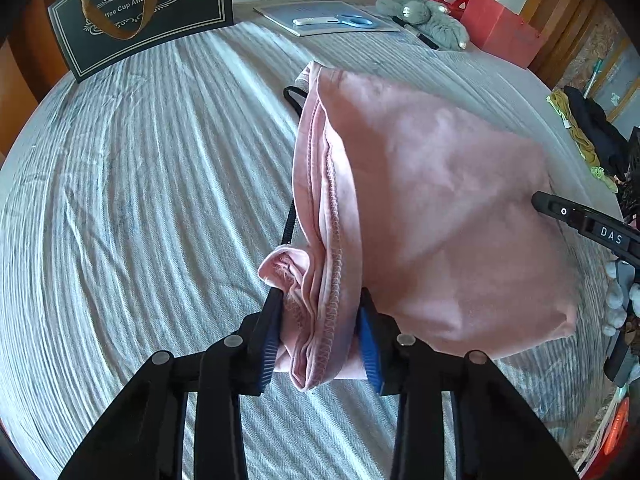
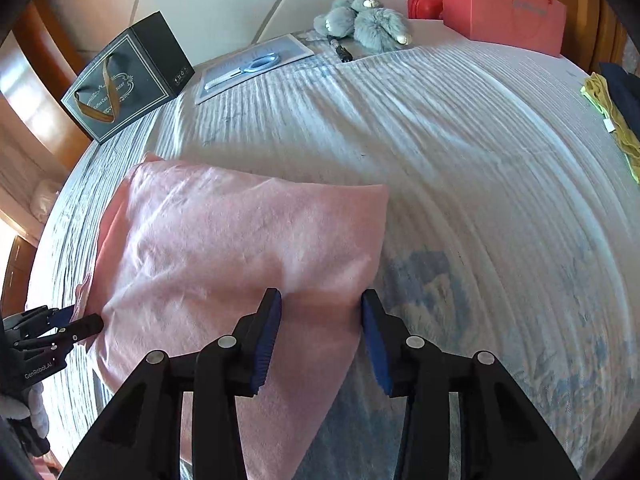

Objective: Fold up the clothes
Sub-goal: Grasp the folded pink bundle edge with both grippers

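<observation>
The pink garment (image 1: 440,208) lies folded on the bed (image 1: 140,200). The left gripper (image 1: 322,336) pinches its bunched hem edge; the right gripper (image 2: 322,336) straddles the opposite edge, jaws apart, gripping nothing. The hem runs away from the left gripper.

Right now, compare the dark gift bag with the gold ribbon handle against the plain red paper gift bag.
The dark gift bag carries a white ornamental frame and lettering; the red paper gift bag looks nearly plain. The dark bag's handle is a broad gold ribbon; the red bag's is a thin cord. The dark bag sits at the far left of the bed, the red bag at the far right. Both stand near the wall.
</observation>
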`<state>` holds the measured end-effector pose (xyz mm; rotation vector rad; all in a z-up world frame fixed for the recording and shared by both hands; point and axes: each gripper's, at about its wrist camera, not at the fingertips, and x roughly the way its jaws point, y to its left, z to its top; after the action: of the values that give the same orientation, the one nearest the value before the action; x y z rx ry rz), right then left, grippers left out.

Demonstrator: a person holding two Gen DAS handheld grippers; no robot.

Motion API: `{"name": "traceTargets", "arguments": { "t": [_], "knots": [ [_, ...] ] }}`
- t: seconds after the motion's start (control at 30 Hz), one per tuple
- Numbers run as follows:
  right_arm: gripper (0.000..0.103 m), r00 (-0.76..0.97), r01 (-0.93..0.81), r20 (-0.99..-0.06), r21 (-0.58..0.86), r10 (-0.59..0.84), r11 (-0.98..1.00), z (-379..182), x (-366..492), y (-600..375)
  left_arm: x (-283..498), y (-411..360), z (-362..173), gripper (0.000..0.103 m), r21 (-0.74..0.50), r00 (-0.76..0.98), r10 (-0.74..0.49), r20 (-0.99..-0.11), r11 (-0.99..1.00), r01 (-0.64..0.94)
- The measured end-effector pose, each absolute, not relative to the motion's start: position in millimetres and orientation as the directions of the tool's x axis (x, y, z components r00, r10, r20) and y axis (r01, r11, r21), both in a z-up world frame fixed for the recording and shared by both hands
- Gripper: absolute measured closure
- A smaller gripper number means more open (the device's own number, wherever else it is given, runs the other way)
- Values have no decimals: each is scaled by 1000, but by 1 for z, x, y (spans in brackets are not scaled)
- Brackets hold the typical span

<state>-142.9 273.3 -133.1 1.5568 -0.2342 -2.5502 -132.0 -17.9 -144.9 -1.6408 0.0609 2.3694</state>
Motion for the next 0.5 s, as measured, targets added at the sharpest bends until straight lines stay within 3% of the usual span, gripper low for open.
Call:
{"name": "traceTargets", "arguments": {
  "t": [0.1, 0.13, 0.17, 0.3, 0.5],
  "knots": [
    [61, -462, 37, -863, 211, -204, -977, -133, -142, 273, -134, -14, -147, 73, -121, -320, 196, -927, -963, -239],
    [63, -462, 44, -861, 217, -212, -975, -133, -140, 273, -136, -11, -147, 83, -131, -314, 206, -927, -961, -243],
    [70, -459, 60, -863, 207, -211, -977, -133, -139, 270, -138, -9, -147, 85, -128, -317, 205, -926, -960, -248],
    [77, -452, 95, -866, 192, -214, -977, -134, -136, 265, -143, -9, -146, 87, -142, -313, 220, -924, -957, -253],
    [71, -469, 82, -853, 216, -229, -973, -135, -136, 267, -143, -7, -145, 87, -145, -326, 224, -919, -958, -249]
  ]
}}
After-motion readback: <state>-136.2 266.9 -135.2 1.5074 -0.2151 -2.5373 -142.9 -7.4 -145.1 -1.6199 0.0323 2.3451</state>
